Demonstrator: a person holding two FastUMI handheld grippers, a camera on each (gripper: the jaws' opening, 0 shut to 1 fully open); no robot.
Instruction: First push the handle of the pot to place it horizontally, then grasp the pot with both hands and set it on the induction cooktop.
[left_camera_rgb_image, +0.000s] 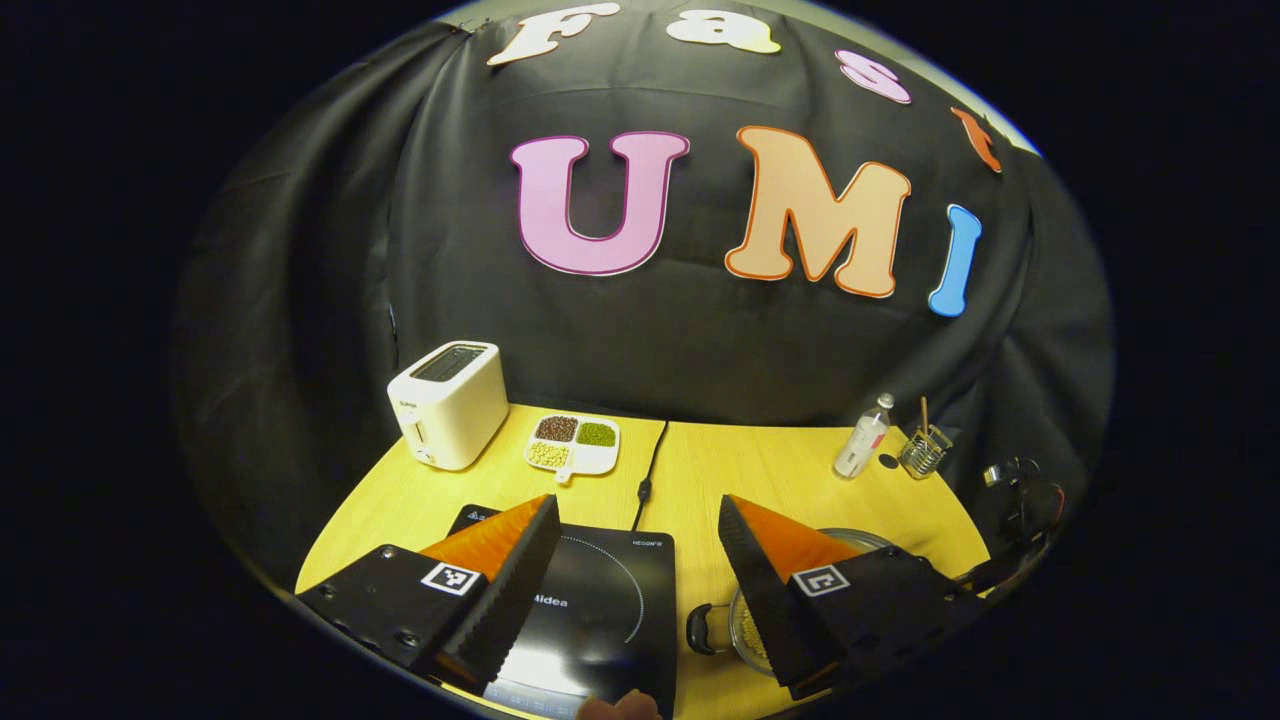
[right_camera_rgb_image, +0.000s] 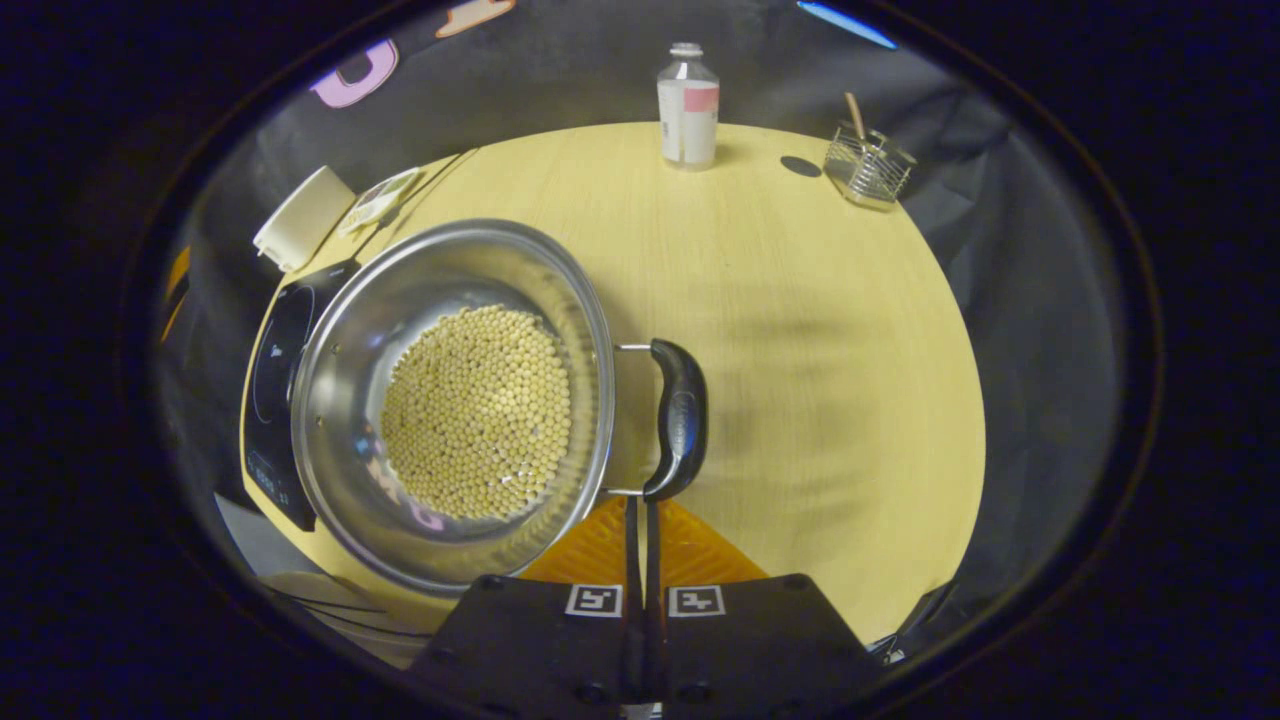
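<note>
**Ana:** Right gripper view first, nearest things. What do you see?

**Ben:** The right gripper has its two fingers pressed together, with only a thin dark slit between them. Their tips sit just under the lower end of the black curved handle of the round stainless-steel pot. I cannot tell whether they touch it. Nothing is clamped.

**Ana:** And the pot itself?

**Ben:** It stands on the pale yellow wooden table, its bottom covered with small yellowish beans. The handle stands on the side away from the black glass induction cooktop, which lies just beyond the pot's other side.

**Ana:** Farther back?

**Ben:** A clear plastic bottle with a pink-and-white label stands upright at the far edge, and a small wire basket is near it.

**Ana:** Now the left gripper view.

**Ben:** The left gripper hovers with its fingers wide apart, holding nothing. Below its one finger lies the cooktop; below the other, the pot's rim and a second black handle show.

**Ana:** Behind them?

**Ben:** A black cable runs across the table. A white divided dish of mixed beans sits beside a cream-white toaster. The bottle and basket stand well apart from those.
</note>
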